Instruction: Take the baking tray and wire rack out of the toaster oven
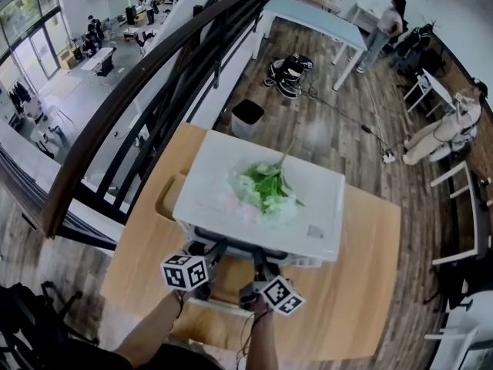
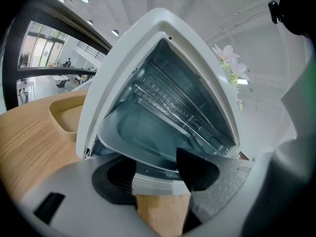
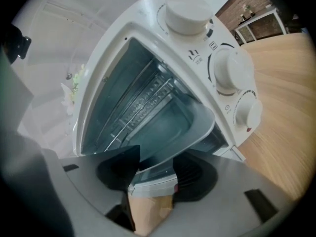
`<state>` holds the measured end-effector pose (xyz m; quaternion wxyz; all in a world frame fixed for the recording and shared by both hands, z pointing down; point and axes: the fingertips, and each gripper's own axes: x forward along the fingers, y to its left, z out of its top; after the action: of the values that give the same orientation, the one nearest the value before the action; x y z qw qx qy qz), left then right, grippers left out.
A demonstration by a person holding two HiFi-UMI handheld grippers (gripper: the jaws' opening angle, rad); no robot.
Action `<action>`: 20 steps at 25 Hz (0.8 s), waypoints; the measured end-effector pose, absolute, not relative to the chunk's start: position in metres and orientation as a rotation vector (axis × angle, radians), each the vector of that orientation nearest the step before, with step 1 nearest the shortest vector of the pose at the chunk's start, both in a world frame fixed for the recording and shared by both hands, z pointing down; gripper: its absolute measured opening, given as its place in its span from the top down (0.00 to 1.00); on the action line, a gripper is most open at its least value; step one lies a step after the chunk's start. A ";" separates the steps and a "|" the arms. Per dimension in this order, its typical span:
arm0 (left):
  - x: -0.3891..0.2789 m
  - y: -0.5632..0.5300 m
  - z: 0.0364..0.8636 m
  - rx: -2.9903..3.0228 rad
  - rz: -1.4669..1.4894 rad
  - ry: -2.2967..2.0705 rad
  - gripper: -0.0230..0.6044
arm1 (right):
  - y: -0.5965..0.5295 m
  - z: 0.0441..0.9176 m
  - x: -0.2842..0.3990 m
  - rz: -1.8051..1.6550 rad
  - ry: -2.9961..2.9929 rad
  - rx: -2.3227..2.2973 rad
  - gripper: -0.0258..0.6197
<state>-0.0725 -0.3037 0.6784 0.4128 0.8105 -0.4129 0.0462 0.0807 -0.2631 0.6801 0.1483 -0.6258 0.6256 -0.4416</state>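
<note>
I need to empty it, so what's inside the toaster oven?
A baking tray, sticking out the front, with a wire rack above. The tray hides whatever lies beneath.

The left claw (image 2: 155, 174) and right claw (image 3: 157, 174) are held side by side, tilted slightly downward, jaws parted
</note>
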 end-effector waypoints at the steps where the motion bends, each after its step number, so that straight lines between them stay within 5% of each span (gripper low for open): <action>1: -0.073 -0.302 0.679 2.037 0.117 -1.037 0.56 | -0.262 0.679 0.080 -1.263 1.808 -1.800 0.64; 20: -0.087 -0.259 0.676 2.016 0.129 -1.031 0.57 | -0.221 0.675 0.069 -1.259 1.803 -1.780 0.65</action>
<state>-0.0865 -0.2588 0.6760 0.4229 0.8054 -0.4120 0.0514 0.0688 -0.2205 0.6750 0.1556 -0.6215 0.6295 -0.4396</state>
